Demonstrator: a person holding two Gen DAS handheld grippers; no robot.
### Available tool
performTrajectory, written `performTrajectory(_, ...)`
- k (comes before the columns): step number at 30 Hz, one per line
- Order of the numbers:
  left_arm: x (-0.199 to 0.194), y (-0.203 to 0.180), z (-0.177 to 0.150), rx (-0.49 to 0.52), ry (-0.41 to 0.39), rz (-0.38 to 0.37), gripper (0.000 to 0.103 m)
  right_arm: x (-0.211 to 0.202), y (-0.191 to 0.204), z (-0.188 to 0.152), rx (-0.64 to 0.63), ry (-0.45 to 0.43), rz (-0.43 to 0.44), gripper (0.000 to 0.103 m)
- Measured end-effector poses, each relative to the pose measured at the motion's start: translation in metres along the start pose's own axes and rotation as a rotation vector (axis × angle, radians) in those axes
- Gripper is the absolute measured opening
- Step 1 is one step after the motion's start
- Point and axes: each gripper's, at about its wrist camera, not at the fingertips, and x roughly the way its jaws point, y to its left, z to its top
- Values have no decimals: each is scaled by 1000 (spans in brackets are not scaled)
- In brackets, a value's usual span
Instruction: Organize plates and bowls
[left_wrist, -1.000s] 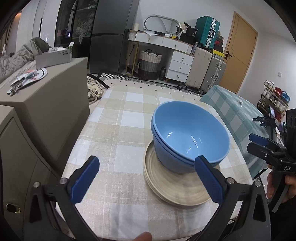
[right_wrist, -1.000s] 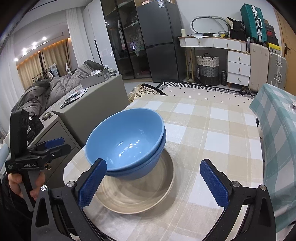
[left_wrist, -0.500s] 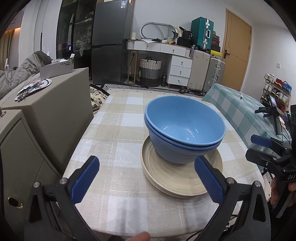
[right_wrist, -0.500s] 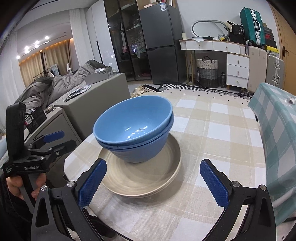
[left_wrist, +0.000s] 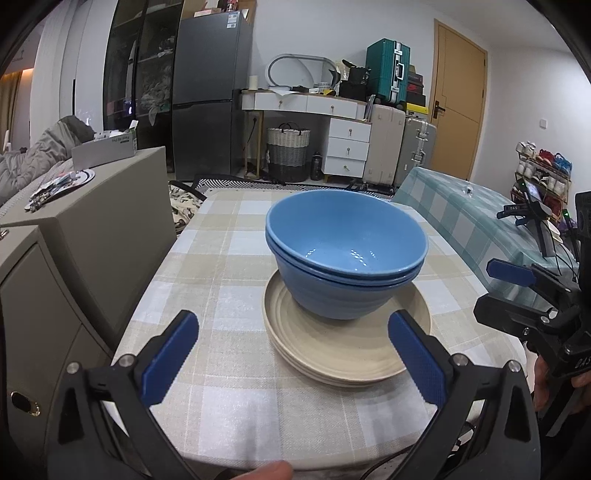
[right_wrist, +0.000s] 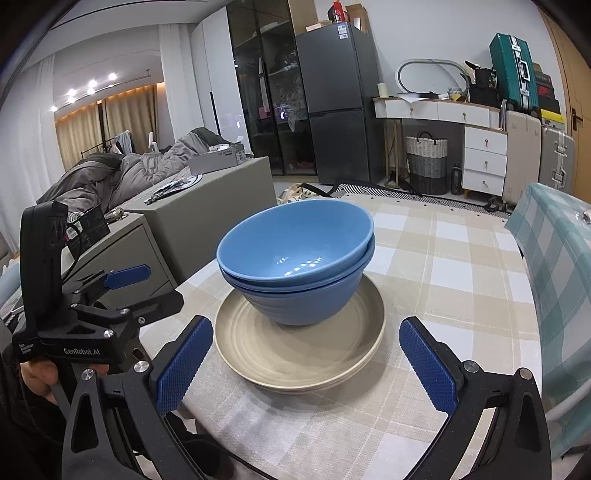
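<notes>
Two nested blue bowls (left_wrist: 345, 254) (right_wrist: 295, 258) stand upright on a stack of beige plates (left_wrist: 347, 347) (right_wrist: 299, 350) on the checked tablecloth (left_wrist: 221, 288). My left gripper (left_wrist: 293, 354) hangs open just in front of the plates, low over the table's near edge, holding nothing. My right gripper (right_wrist: 304, 363) is open too, close to the plates' near rim, with nothing between its blue pads. Each gripper shows in the other's view: the right one (left_wrist: 517, 291) at the far right, the left one (right_wrist: 122, 291) at the left, both held by a hand.
A grey cabinet (left_wrist: 92, 221) stands tight against the table's left side. A chair covered in teal checked cloth (left_wrist: 472, 210) (right_wrist: 554, 243) is at the right. Drawers, suitcases and a basket (left_wrist: 288, 155) line the far wall. The tablecloth beyond the bowls is bare.
Both grippers have dropped lower and pulled back a little, so the bowls and plates are seen more from the side. The stack has stayed in place.
</notes>
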Motion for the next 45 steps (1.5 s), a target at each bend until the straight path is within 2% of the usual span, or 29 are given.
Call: performTrajectory(45, -1, 3, 0, -25, -16, -7, 103, 5, 7, -1, -28, -7, 2, 102)
